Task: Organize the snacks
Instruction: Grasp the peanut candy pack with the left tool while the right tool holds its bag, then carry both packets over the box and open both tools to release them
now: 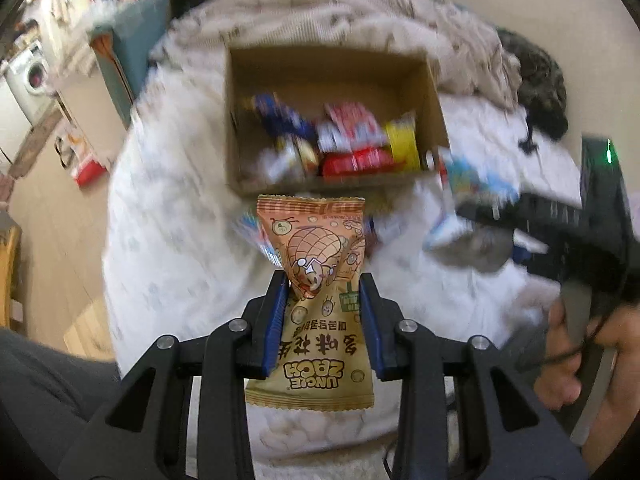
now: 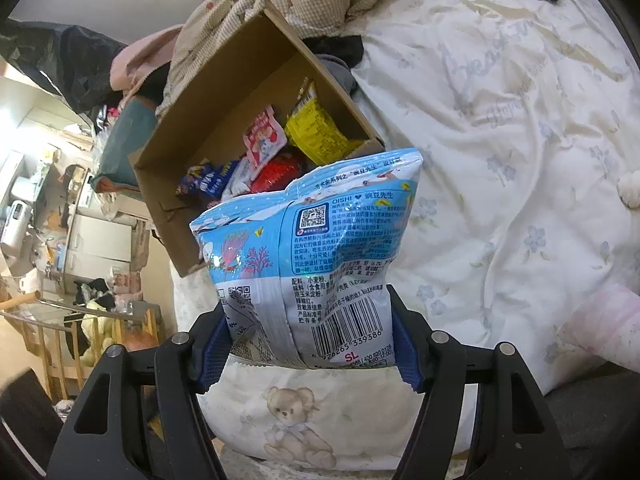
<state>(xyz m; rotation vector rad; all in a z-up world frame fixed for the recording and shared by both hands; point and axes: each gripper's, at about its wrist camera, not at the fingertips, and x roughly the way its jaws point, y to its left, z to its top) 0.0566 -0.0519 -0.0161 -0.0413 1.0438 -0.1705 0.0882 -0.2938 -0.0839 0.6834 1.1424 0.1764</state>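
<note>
My left gripper [image 1: 324, 280] is shut on a tan peanut snack packet [image 1: 316, 280], held in the air over the bed. Beyond it stands an open cardboard box [image 1: 236, 120] with several snack packs inside, among them a yellow pack [image 1: 402, 142] and a red one [image 1: 356, 162]. My right gripper [image 2: 306, 300] is shut on a light blue chip bag [image 2: 316, 240], printed back side up, just in front of the same cardboard box [image 2: 168, 204]. In the left wrist view the blue chip bag [image 1: 468, 192] and the right gripper's black body show blurred at the right.
The box rests on a bed with a white flowered quilt [image 2: 500, 140]. A crumpled beige blanket [image 2: 248, 4] lies behind the box. A hand [image 1: 576, 360] grips the other tool at lower right. The floor with a drying rack [image 2: 68, 320] and clutter lies left of the bed.
</note>
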